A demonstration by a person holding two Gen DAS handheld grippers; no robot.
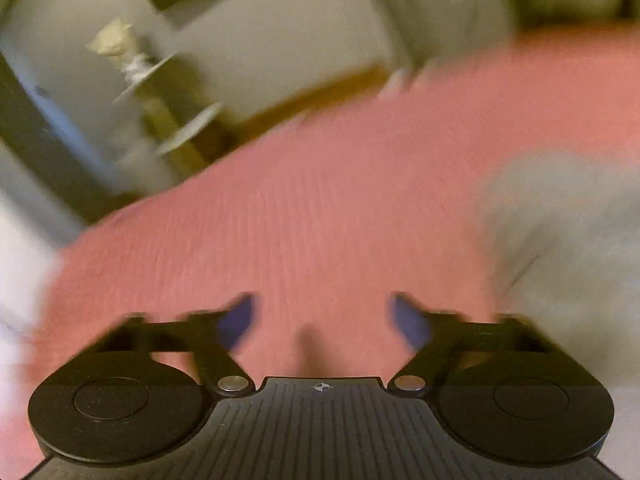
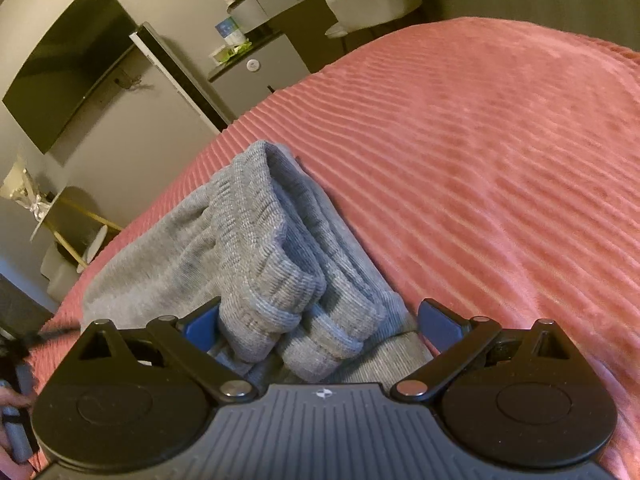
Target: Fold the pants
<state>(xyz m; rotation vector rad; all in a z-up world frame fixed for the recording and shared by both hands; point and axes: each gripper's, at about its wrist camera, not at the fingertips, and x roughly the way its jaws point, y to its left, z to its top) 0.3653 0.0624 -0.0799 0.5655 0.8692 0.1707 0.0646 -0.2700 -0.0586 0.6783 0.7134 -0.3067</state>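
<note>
The left wrist view is smeared by blur, so edges there are soft and little can be read. In it the left gripper [image 1: 324,320] hangs over the bed [image 1: 320,208], its blue-padded fingers [image 1: 240,320] parted with only pink cover between them, grasping nothing. The pants [image 1: 560,220] show only as a pale grey patch at the right edge of that view, cut off by the frame.

In the right wrist view the picture is sharp. The right gripper [image 2: 324,328] has its fingers [image 2: 438,322] spread wide on either side of the folded pants [image 2: 256,248]; the left pad is partly hidden behind the cloth, the right pad stands clear of it, so nothing is clamped. The pants are grey knit, folded into a thick bundle with ribbed cuffs stacked nearest the camera, lying near the bed's left edge. The bed cover is pink, plush, with raised ridges. At the bottom left corner a hand [image 2: 10,404] is only partly visible.

Beyond the bed stand a dark screen [image 2: 68,64] on the wall and a grey cabinet [image 2: 256,68].
</note>
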